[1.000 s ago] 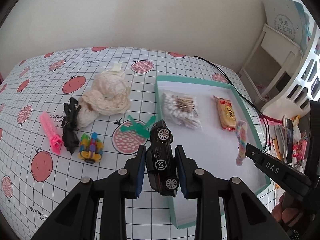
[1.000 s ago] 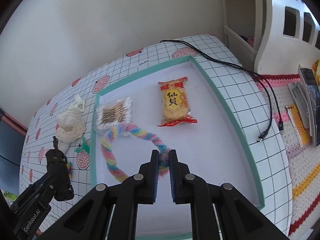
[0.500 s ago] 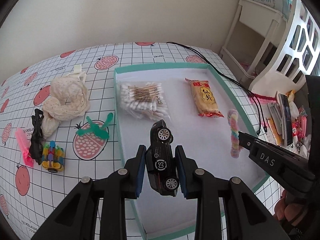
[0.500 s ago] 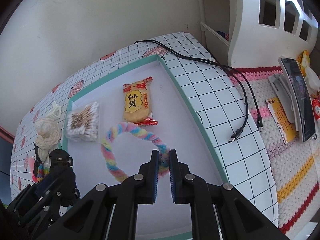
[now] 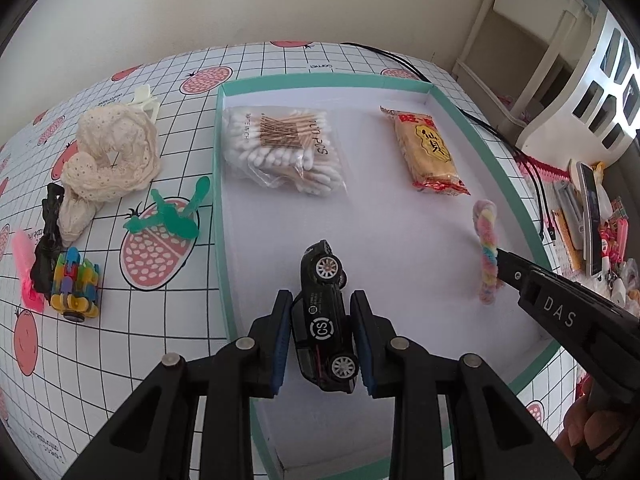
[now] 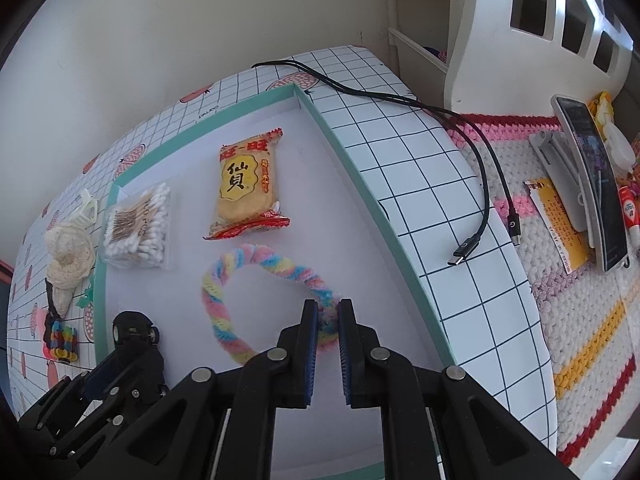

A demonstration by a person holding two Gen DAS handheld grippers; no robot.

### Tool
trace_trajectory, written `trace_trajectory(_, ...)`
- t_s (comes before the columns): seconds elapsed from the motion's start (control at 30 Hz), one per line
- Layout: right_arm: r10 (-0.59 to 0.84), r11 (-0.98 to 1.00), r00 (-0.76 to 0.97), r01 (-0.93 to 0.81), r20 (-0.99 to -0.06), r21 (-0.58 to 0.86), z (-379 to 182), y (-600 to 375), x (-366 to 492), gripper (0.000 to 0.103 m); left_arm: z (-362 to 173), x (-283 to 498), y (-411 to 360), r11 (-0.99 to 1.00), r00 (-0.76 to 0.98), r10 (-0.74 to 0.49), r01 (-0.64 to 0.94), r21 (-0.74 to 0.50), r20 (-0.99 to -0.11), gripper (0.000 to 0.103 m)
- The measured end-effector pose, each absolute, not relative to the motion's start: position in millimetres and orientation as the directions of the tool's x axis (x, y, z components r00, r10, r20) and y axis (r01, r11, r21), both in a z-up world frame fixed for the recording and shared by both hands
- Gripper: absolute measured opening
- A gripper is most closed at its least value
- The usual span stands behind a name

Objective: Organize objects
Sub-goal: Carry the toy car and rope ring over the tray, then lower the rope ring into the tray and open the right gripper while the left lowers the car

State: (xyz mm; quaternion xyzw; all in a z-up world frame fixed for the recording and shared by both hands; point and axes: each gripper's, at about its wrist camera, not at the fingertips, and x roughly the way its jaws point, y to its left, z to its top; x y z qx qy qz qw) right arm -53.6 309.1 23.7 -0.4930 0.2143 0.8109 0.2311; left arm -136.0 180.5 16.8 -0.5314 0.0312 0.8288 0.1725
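Over the teal-rimmed tray (image 5: 486, 148), our left gripper (image 5: 322, 336) is clamped on a black toy car (image 5: 324, 316) marked "CS", its long axis running along the fingers, nose toward the tray's far edge. Our right gripper (image 6: 328, 318), lettered "DAS", pinches a pastel twisted loop (image 6: 240, 276) near the right rim. A snack packet (image 5: 426, 150) with Chinese characters lies at the far right corner.
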Motion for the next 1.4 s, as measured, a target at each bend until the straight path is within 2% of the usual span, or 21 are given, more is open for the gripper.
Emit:
trace_trajectory(0.7, 0.165, -0.799, -0.433, -0.586, -0.886, 0.138, 35, 308, -54, 0.014, 32, -138, 178, -0.935, -0.377, 0.278, -0.319, -0.158, -0.884, 0.031)
trace_trajectory(0.8, 0.170, -0.808, -0.450, -0.573, -0.877, 0.137, 41, 305, -53, 0.021, 38, -138, 176, -0.934, -0.383, 0.285, -0.317, -0.165, -0.879, 0.031)
trace_trajectory(1.07, 0.182, -0.825, -0.485, -0.549, -0.855, 0.136, 56, 299, -53, 0.021, 59, -139, 168, -0.933, -0.425, 0.306, -0.311, -0.180, -0.852, 0.031)
trace_trajectory(1.3, 0.180, -0.839, -0.475, -0.531, -0.862, 0.117, 52, 292, -57, 0.021, 54, -145, 159, -0.943, -0.423, 0.288, -0.279, -0.179, -0.859, 0.031)
trace_trajectory(1.4, 0.182, -0.842, -0.468, -0.528, -0.865, 0.108, 49, 291, -58, 0.021, 51, -148, 155, -0.950, -0.426, 0.275, -0.259, -0.174, -0.862, 0.035)
